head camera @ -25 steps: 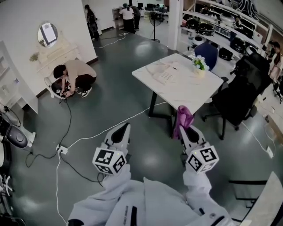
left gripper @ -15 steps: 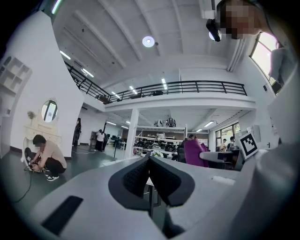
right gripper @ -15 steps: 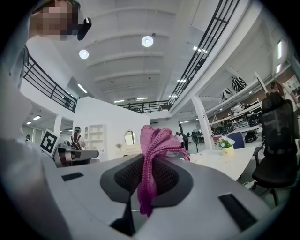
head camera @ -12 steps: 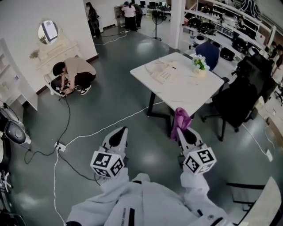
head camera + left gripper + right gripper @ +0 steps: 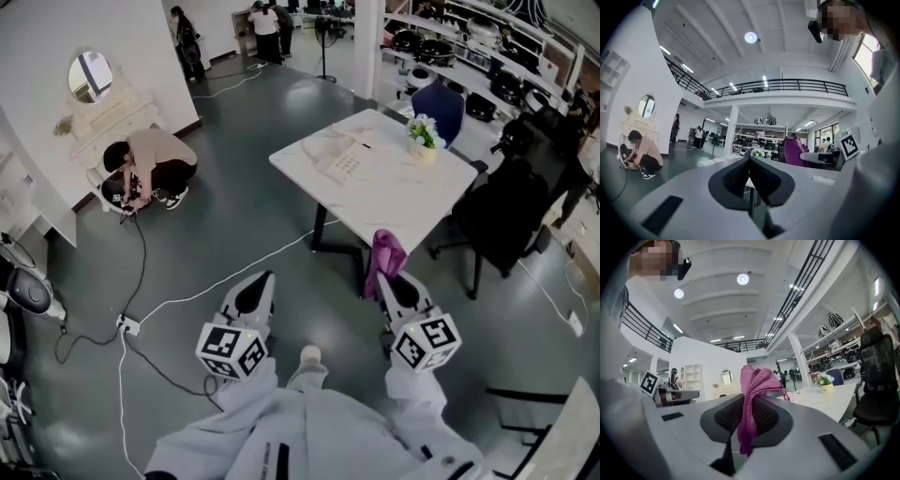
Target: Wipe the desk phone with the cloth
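**Cloth pinched in the right gripper, phone well apart on the table**

Head view: The right gripper [image 5: 397,286] has its jaws clamped on a purple cloth [image 5: 386,255], which stands up from the jaw tips toward 12 o'clock. The desk phone [image 5: 342,160] lies on the white table [image 5: 412,202], at about 11 o'clock from the cloth and well apart from it. A small pot of flowers [image 5: 424,139] stands on the same table, at 2 o'clock from the phone. The left gripper [image 5: 254,293] hangs over bare floor at 9 o'clock from the right one. Each gripper carries a marker cube [image 5: 231,350] printed with black-and-white squares, the only print that can be made out. A person crouching [image 5: 145,166] is at 10 o'clock, near a round mirror [image 5: 91,77]. A black office chair [image 5: 511,211] stands at 3 o'clock from the table.

Left gripper view: The left gripper [image 5: 749,160] has its dark pads pressed together with nothing between them. The cloth [image 5: 794,153] shows at 2 o'clock beyond the tips, and the crouching person [image 5: 643,153] at 9 o'clock.

Right gripper view: The right gripper [image 5: 751,401] pinches the cloth [image 5: 756,379]; folds bunch above the pads and a tail hangs below them. The table [image 5: 829,401] and flowers [image 5: 825,380] lie at 3 o'clock; the phone cannot be made out here.
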